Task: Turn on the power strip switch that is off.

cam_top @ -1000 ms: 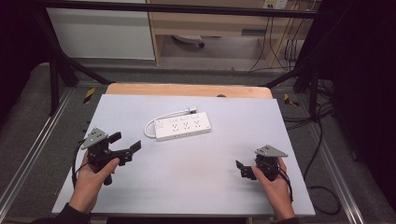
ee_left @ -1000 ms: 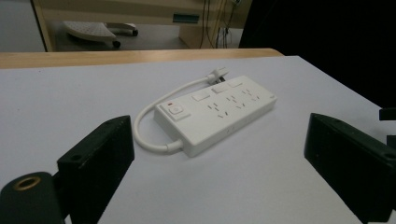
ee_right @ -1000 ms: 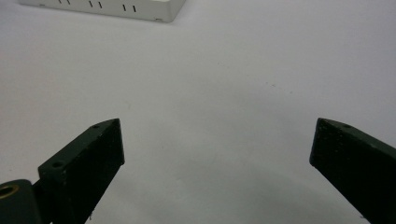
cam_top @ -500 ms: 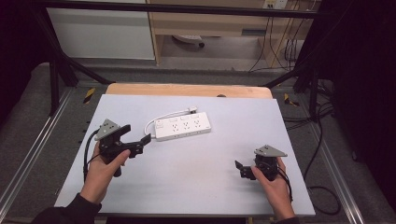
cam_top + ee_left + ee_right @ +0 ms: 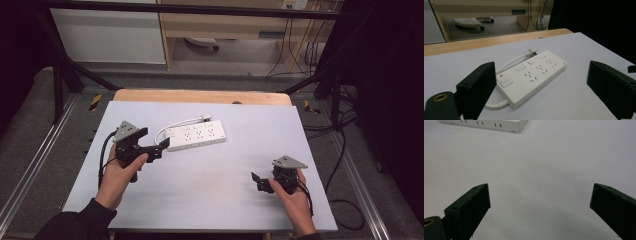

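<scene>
A white power strip [image 5: 196,137] lies flat at the middle of the pale table, its short cable [image 5: 182,122] curled behind it and ending in a plug [image 5: 532,51]. My left gripper [image 5: 152,142] is open just left of the strip's switch end, jaws pointing at it and apart from it. In the left gripper view the power strip [image 5: 534,75] lies between and beyond the wide-apart jaws of the left gripper [image 5: 541,72]. My right gripper [image 5: 258,182] rests open near the front right of the table. The right gripper [image 5: 541,192] has bare table between its jaws, with the power strip's edge [image 5: 486,124] far ahead.
The table top [image 5: 225,205] is a light grey sheet with a wooden strip [image 5: 200,96] along its far edge. Beyond it stand a shelf unit [image 5: 225,30] and hanging cables [image 5: 310,50]. Metal rails [image 5: 35,165] run along both sides.
My left gripper has moved forward and to the right, up to the power strip's left end. The right gripper and the strip have stayed put.
</scene>
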`<state>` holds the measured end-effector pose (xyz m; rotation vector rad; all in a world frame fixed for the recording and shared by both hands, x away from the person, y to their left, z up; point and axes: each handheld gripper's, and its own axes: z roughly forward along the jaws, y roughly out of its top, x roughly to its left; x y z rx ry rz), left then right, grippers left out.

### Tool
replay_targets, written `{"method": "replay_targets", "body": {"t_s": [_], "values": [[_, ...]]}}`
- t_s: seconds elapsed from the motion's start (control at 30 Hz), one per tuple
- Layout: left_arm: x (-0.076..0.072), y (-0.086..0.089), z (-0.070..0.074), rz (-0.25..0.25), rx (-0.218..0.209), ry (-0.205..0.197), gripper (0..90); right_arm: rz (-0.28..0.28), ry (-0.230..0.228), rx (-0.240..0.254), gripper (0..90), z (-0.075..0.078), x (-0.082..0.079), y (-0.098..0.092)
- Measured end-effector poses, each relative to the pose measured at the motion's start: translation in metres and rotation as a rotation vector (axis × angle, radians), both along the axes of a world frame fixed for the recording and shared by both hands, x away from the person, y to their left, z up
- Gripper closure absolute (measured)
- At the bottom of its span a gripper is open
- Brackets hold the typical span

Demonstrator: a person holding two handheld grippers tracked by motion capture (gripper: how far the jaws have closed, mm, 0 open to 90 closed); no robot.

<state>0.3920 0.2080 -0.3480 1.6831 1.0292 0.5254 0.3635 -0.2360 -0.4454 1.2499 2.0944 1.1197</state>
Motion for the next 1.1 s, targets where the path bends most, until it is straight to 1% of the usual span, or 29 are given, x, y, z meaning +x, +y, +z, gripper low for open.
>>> {"method": "replay_targets", "body": {"t_s": [0.07,0.13,0.23,0.37,0.77,1.03,1.1], "values": [[0.002,-0.002,0.000,0.000,0.003,-0.001,8.3,-0.002,0.001,0.002,3.4,0.000,0.000,0.000],[0.003,-0.005,0.001,0.000,0.008,-0.002,5.4,-0.002,0.003,0.003,3.4,0.000,0.000,0.000],[0.004,-0.008,0.003,-0.019,0.014,-0.012,5.3,0.000,0.003,0.002,3.4,0.000,0.000,0.000],[0.006,-0.011,0.005,-0.014,0.011,-0.019,5.3,0.000,0.002,0.002,3.4,0.000,0.000,0.000],[0.020,-0.012,0.003,-0.002,0.019,-0.005,6.0,0.004,0.004,0.002,3.3,0.000,0.000,0.001],[0.030,-0.012,0.002,0.008,0.037,-0.001,6.1,0.004,0.003,0.004,3.2,0.000,-0.001,0.000],[0.033,-0.012,0.002,0.010,0.036,0.003,6.1,0.004,0.003,0.007,3.2,0.000,-0.001,0.000]]}}
